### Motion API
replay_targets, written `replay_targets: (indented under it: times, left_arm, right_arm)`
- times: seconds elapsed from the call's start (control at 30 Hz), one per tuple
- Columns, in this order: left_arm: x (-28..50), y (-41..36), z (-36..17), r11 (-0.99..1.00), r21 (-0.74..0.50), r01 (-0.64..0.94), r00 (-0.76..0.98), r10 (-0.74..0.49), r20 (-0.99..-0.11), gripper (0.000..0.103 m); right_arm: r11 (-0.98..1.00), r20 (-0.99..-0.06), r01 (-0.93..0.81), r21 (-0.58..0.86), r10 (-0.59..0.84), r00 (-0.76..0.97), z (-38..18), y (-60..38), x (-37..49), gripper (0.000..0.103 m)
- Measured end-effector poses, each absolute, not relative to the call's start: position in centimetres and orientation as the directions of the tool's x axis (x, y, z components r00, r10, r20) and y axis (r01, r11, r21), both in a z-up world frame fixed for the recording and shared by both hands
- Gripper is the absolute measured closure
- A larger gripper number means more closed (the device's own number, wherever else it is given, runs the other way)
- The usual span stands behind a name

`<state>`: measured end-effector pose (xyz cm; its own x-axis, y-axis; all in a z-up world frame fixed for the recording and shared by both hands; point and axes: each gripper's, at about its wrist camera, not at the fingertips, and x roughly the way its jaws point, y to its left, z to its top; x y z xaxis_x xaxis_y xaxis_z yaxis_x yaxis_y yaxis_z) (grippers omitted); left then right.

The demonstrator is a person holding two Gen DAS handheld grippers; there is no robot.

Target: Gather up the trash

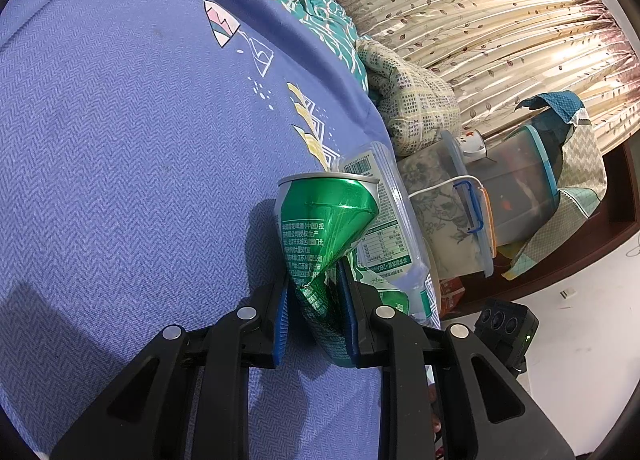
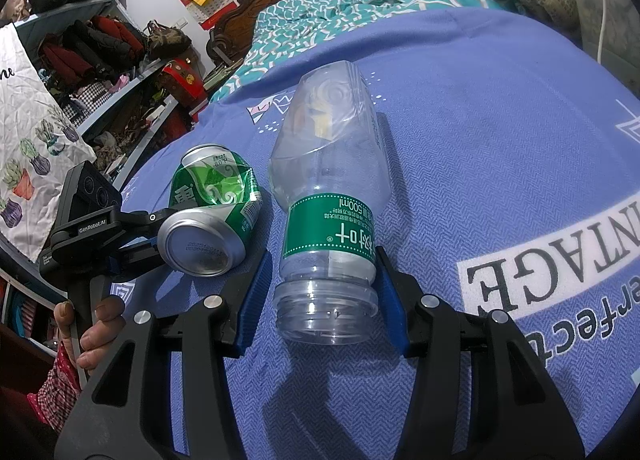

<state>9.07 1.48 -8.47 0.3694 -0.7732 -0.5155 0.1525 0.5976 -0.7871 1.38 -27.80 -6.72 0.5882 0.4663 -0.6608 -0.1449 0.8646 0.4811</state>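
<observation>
Left hand-held gripper [image 1: 318, 302] pinches crushed can [image 1: 324, 227]; right [image 2: 324, 292] clamps bottle [image 2: 328, 195] above bedspread [image 1: 120, 139].

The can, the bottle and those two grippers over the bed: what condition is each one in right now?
Green can: crushed and twisted, clamped at its pinched waist.
Clear plastic bottle: empty, uncapped, mouth toward the camera, held between the pads.
Left gripper: shut on the can.
Right gripper: shut on the bottle near its neck.
Storage box: lid on, blue latch down.
</observation>
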Motion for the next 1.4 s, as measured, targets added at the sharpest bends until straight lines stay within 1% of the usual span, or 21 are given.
replay_targets:
  times: [1.4]
  left_arm:
    - [9.21,1.24,-9.01,0.605,-0.780,0.158,0.364,-0.770,-0.523,0.081]
  right_arm:
    - [0.864,-0.660,-0.146,0.482,0.468,0.588,-6.72,-27.77,1.36,0.049]
